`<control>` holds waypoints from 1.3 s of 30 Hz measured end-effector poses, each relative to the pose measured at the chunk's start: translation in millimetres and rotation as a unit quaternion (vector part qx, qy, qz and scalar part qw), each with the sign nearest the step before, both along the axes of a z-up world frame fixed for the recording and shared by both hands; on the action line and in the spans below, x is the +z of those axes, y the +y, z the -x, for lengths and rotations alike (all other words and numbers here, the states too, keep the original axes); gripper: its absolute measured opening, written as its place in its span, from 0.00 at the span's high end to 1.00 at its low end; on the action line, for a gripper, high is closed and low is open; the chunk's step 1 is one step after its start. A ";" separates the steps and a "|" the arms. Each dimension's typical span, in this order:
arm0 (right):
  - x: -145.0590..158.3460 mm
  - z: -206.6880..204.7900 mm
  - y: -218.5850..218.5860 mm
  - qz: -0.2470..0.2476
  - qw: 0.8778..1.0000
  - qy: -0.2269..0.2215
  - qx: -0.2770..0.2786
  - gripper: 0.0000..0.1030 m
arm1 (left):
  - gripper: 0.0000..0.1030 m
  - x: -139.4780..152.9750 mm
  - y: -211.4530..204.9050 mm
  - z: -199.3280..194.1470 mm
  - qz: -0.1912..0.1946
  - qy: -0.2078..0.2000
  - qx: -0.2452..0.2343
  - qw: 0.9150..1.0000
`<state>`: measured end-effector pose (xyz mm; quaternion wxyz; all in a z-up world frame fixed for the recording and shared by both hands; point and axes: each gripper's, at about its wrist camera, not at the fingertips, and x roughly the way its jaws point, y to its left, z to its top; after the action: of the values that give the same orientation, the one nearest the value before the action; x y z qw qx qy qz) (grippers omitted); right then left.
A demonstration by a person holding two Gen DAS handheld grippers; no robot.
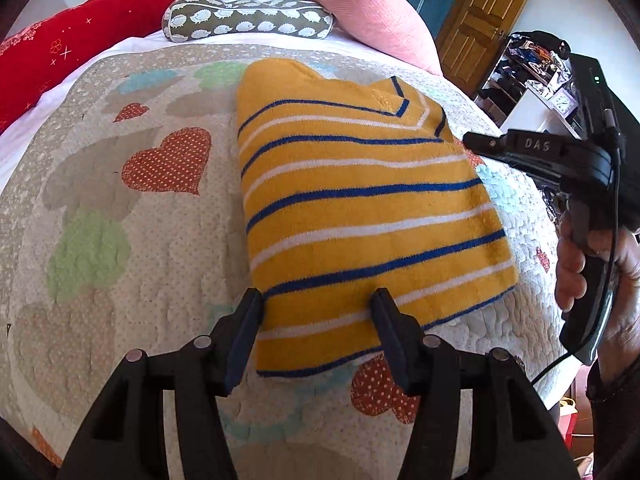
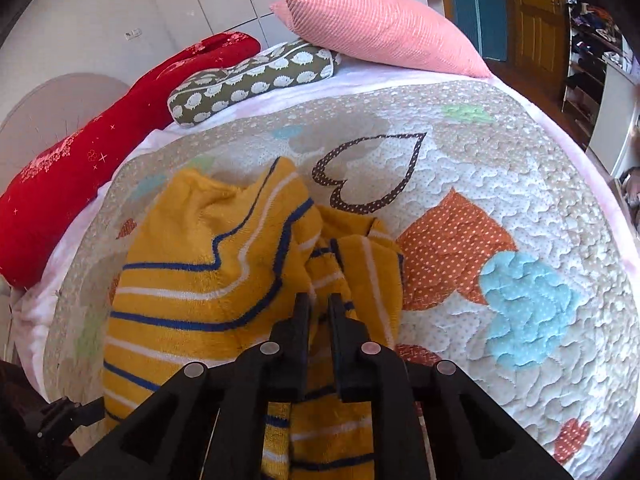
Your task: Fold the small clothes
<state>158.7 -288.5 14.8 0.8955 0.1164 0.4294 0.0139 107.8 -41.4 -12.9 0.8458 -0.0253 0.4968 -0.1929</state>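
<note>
1. The bed quilt with hearts fills most of both views.
2. The yellow striped sweater lies folded in the middle of the left view, on the quilt.
3. A pink pillow sits at the top of the frame.
4. A bare hand at the right edge grips the handle, pointing the right tongs left at the sweater's collar end; their fingers are nearly pressed together, pinching sweater cloth.
5. The left tongs are spread wide over the sweater's near edge.
</note>
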 end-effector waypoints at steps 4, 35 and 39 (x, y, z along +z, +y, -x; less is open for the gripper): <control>40.5 15.1 2.1 0.009 0.998 -0.065 -0.012 0.89 | 0.46 10.4 13.9 17.8 0.002 -0.016 0.019 1.000; -36.0 81.0 35.2 -0.091 0.994 -0.016 0.051 0.49 | 0.38 52.5 65.3 92.5 -0.060 -0.103 0.119 0.986; -39.9 115.7 -1.5 -0.096 0.994 -0.036 -0.047 0.49 | 0.31 62.0 64.6 106.8 -0.076 -0.132 0.121 0.981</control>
<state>43.0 -290.0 -25.1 0.8947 0.2211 0.3878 0.0172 1.0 23.2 49.1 0.9204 0.0048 0.3875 -0.0519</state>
